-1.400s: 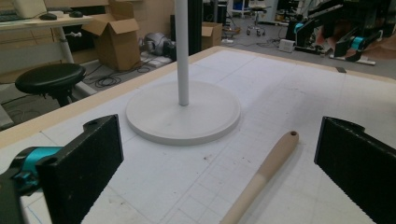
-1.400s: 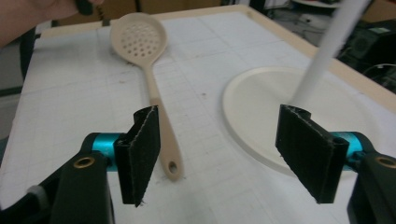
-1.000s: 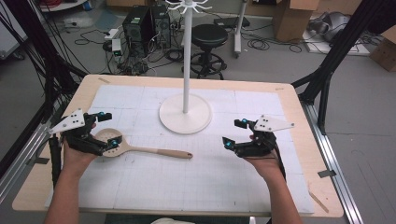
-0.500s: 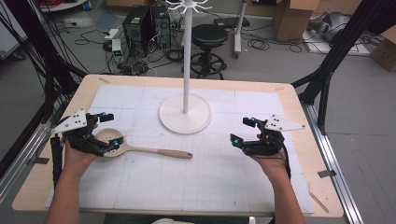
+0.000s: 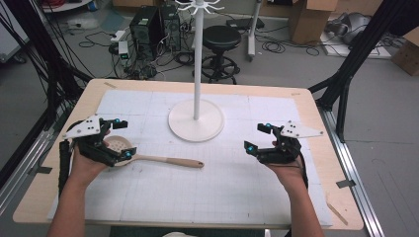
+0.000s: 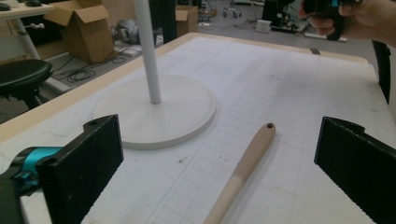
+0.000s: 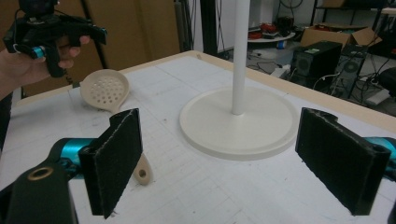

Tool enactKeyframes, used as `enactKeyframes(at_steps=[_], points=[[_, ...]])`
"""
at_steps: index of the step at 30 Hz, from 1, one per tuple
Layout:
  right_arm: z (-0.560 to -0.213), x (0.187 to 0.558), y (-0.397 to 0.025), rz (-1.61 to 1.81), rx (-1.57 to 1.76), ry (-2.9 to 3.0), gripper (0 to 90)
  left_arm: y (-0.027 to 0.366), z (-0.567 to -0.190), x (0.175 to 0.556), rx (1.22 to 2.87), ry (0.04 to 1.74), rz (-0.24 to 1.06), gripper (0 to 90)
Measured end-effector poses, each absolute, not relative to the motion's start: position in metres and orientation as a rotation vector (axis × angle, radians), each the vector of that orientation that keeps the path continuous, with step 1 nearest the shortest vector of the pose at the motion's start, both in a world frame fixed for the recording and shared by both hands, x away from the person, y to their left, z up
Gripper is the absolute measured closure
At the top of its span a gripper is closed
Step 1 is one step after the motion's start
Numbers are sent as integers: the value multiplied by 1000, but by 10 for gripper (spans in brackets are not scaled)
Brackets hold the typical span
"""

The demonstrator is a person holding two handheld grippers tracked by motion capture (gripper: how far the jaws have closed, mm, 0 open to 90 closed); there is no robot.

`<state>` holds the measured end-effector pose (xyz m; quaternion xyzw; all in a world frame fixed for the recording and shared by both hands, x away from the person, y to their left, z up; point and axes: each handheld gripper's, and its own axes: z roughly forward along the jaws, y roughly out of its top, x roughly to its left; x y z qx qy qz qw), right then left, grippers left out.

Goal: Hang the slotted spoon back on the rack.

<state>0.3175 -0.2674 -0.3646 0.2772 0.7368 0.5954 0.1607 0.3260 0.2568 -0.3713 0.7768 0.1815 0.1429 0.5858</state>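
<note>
A pale wooden slotted spoon point(image 5: 163, 159) lies on the white gridded mat, its perforated bowl point(image 5: 117, 144) to the left and its handle pointing right. My left gripper point(image 5: 123, 139) is open and held over the bowl; in the left gripper view the handle point(image 6: 247, 161) runs out between the two jaws. My right gripper point(image 5: 257, 137) is open with nothing in it, right of the handle's end, above the mat. In the right gripper view the spoon's bowl point(image 7: 105, 88) lies beyond the left jaw, and the handle's holed tip point(image 7: 142, 173) peeks out beside it.
A white stand with a round base point(image 5: 196, 120) and a tall pole point(image 5: 197, 59) occupies the middle back of the table. The wooden table edge point(image 5: 316, 108) frames the mat. A stool, computers, cables and boxes are on the floor behind.
My right gripper has drifted to the right and slightly back, away from the spoon's handle. The left gripper and the spoon have hardly moved.
</note>
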Motion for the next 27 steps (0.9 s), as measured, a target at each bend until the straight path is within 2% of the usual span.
enactKeyframes(at_steps=[10,16,17,18,19,27], points=[[-366,321,-268,1712,794,2102,137,198,-371,342,2042,337,252,17],[-367,322,-266,1706,787,2106,137,180,-380,348,2137,326,221,26],[-367,322,-266,1705,786,2107,138,178,-383,349,2158,321,207,55],[-367,322,-266,1706,786,2109,138,174,-387,352,2202,307,162,160],[-367,322,-266,1706,788,2111,138,174,-387,352,2202,307,162,190],[-368,323,-265,1696,784,2112,138,150,-401,360,2401,278,120,293]])
